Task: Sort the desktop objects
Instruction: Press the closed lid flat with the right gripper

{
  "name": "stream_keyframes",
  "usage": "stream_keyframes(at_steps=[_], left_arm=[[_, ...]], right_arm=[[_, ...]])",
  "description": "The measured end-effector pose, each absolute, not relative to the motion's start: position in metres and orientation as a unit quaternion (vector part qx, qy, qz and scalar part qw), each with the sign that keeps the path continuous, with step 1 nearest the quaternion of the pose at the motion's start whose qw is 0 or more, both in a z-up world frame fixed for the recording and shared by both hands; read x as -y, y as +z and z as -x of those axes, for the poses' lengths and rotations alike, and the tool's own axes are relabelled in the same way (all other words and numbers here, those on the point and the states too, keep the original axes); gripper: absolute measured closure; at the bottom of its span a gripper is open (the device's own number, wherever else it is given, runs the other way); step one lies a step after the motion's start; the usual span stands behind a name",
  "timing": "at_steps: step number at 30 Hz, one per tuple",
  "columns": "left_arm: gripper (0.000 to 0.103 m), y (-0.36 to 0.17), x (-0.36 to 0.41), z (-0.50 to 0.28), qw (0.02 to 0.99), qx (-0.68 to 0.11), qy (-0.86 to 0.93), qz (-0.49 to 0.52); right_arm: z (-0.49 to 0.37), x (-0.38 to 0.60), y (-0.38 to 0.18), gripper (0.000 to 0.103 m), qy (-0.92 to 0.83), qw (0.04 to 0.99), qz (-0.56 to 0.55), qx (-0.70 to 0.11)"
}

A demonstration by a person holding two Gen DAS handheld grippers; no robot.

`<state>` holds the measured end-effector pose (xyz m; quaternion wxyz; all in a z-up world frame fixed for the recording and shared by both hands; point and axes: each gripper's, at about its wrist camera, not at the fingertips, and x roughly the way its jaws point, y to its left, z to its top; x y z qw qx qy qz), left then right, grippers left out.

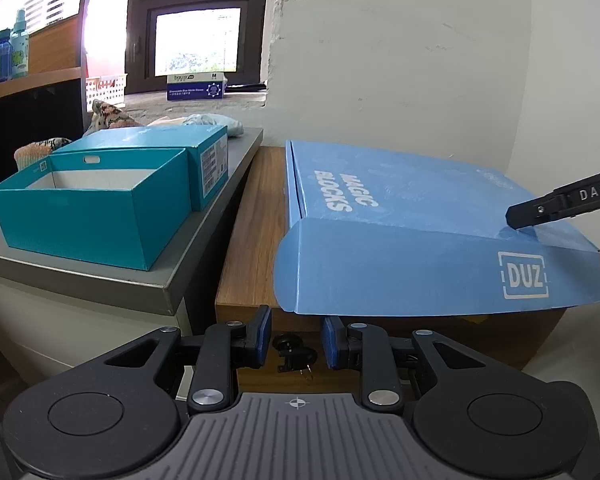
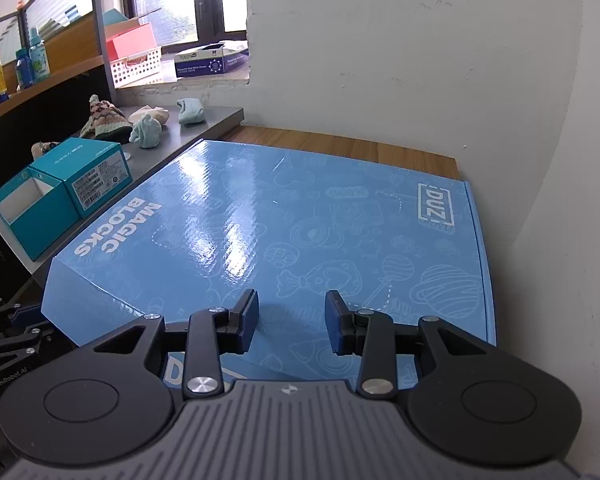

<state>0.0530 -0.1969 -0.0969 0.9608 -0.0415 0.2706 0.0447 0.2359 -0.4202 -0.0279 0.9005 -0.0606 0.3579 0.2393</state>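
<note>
The big blue Magic Blocks box (image 2: 300, 232) lies flat on the wooden bench (image 1: 256, 216), front flap overhanging the near edge. It looks like light, glossy, slippery cardboard; best pinched at that flap. The left hand-held gripper (image 1: 295, 338) and right hand-held gripper (image 2: 292, 322) are both open and empty.

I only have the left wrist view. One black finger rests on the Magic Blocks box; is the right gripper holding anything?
Observer: No, the right gripper has its jaws apart over the blue box lid, nothing between them.
Operator: What's hidden behind the teal boxes?
Observer: A balled pale blue sock beside a knitted hat.
Operator: Where is my left gripper?
Observer: The left gripper is by the box's near left corner, below lid level.
</note>
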Motion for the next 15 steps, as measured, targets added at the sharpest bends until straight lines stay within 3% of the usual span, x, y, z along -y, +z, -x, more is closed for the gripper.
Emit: stream_keyframes(at_steps=[15], left_arm=[[0.074, -0.088, 0.203, -0.045, 0.967, -0.253, 0.014, 0.036]], right_arm=[[-0.238, 0.419, -0.027, 0.061, 0.239, 0.898, 0.067, -0.364]])
